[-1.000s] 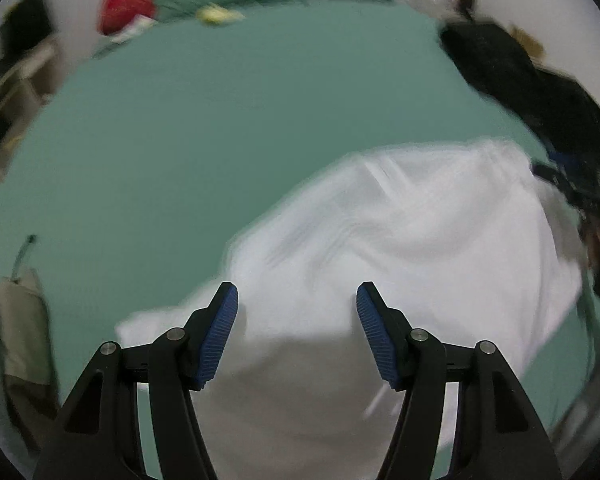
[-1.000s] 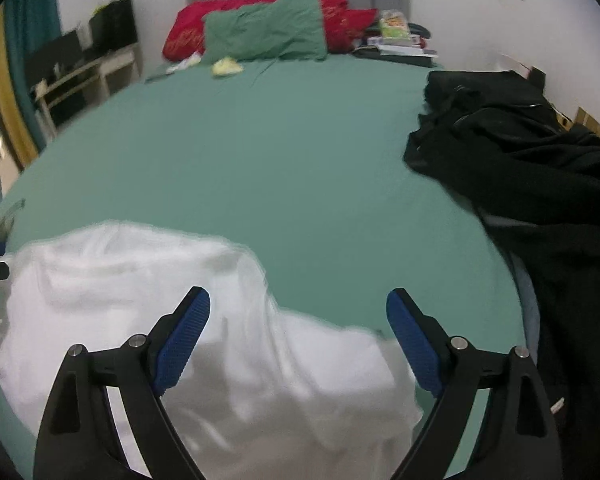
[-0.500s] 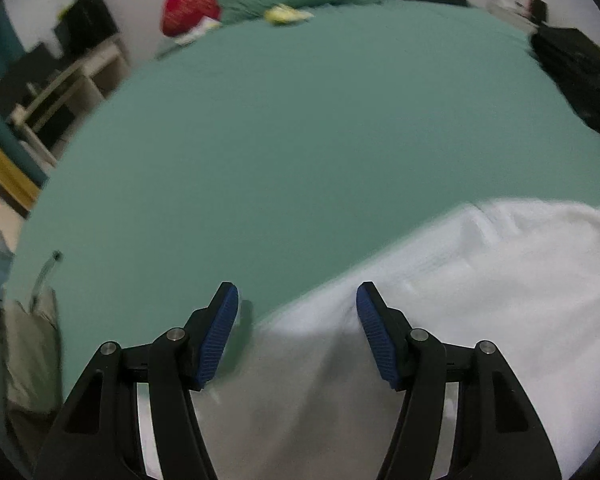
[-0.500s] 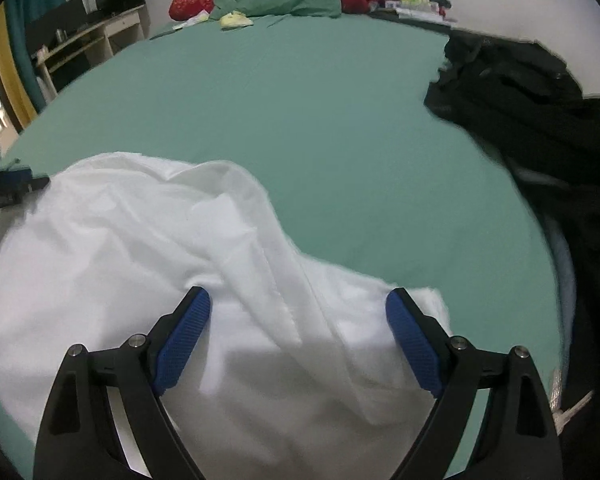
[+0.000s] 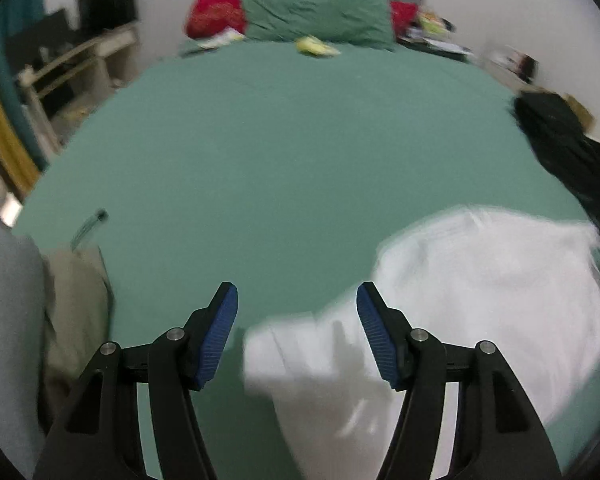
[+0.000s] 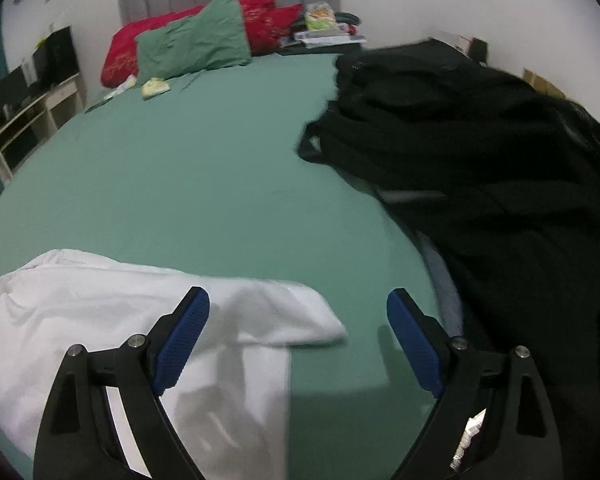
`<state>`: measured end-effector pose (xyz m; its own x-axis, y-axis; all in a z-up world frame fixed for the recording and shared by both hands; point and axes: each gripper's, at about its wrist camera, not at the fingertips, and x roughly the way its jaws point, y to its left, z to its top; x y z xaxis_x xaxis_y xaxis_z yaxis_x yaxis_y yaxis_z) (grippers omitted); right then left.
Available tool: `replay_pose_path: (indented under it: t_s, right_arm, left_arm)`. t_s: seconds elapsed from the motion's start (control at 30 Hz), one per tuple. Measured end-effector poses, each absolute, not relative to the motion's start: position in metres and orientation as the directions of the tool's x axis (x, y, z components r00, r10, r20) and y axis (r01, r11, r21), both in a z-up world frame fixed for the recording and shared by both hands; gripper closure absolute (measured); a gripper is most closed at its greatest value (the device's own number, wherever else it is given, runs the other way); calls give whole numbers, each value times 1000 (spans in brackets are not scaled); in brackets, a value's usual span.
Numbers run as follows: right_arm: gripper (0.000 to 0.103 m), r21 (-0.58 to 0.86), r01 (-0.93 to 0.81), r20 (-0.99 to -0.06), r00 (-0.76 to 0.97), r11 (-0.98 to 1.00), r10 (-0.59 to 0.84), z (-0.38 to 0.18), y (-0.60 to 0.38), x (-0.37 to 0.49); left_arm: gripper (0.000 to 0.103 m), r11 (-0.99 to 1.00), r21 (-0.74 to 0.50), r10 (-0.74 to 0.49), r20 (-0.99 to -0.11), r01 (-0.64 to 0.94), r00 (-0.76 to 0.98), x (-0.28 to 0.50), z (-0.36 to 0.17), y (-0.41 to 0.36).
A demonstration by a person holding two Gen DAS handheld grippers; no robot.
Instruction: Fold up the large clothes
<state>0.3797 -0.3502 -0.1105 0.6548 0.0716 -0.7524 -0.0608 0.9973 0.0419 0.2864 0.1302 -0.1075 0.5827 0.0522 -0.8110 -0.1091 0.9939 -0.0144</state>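
Note:
A large white garment (image 5: 472,292) lies crumpled on the green bed sheet (image 5: 292,160), near the bed's front edge. In the left wrist view it sits to the right of and under my left gripper (image 5: 297,316), which is open and empty, its right finger over the cloth's left edge. In the right wrist view the same white garment (image 6: 112,312) lies at lower left. My right gripper (image 6: 298,328) is open wide and empty, above the garment's right corner and bare sheet.
A pile of black clothes (image 6: 480,152) covers the bed's right side. Green (image 6: 192,44) and red pillows (image 5: 216,12) sit at the headboard with small items. Beige and grey cloth (image 5: 72,312) lies at the left edge. A shelf unit (image 5: 80,64) stands left.
Both grippers have swung over the white garment, which now lies lower and flatter on the sheet. The left view has turned left, the right view right. Both stay open.

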Motion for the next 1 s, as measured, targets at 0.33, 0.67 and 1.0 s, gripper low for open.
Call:
replay_pose_path:
  t_s: [0.33, 0.67, 1.0]
  right_arm:
    - [13, 316, -68, -763, 575, 946, 296, -122, -376, 357]
    - [46, 199, -179, -810, 524, 964, 264, -149, -331, 383]
    - [45, 158, -150, -813, 541, 976, 214, -141, -332, 378]
  left_arm:
    - [38, 990, 138, 116, -897, 22, 426, 277, -161, 120]
    - [38, 973, 138, 210, -863, -187, 459, 329, -169, 156]
    - [38, 888, -55, 229, -808, -457, 543, 299, -132, 221]
